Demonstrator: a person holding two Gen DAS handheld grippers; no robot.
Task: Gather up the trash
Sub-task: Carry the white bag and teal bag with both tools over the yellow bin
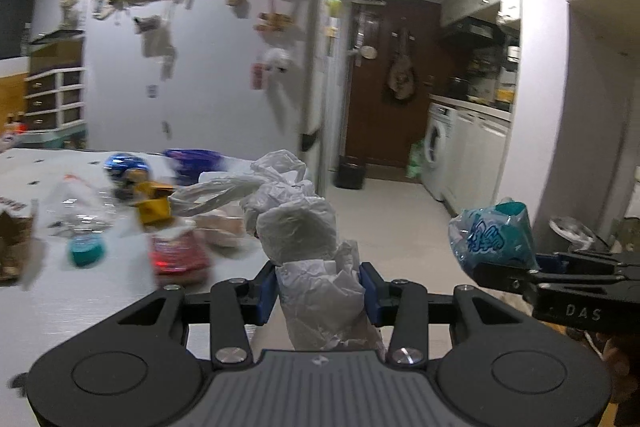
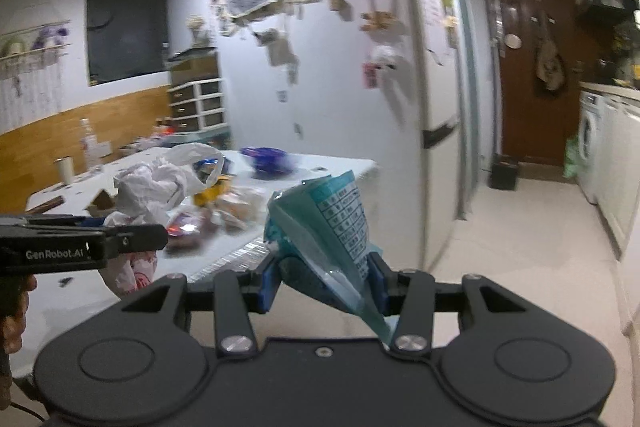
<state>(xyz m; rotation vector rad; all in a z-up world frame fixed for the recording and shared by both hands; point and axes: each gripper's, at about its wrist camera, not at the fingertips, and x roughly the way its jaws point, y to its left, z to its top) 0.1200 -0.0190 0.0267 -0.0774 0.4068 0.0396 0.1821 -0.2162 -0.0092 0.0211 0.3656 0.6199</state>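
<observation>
My left gripper [image 1: 320, 291] is shut on a crumpled white plastic bag [image 1: 296, 223], held up above the near edge of the white table [image 1: 80, 307]. It also shows in the right wrist view [image 2: 152, 187] at the left. My right gripper [image 2: 324, 279] is shut on a teal plastic wrapper [image 2: 332, 223] with printed text. The wrapper shows in the left wrist view [image 1: 496, 235] at the right, beyond the table's edge. More trash lies on the table: a clear crushed bottle [image 1: 76, 215] with a teal cap, a red packet [image 1: 180, 251], a yellow box [image 1: 154, 207].
A purple bowl [image 2: 266, 157] stands at the table's far side. A white fridge [image 2: 424, 67] covered in magnets rises behind the table. A dark bin [image 2: 505, 173] stands by the brown door. A washing machine [image 1: 438, 147] and cabinets line the right wall. A bag-lined bin [image 1: 572, 231] is at the right.
</observation>
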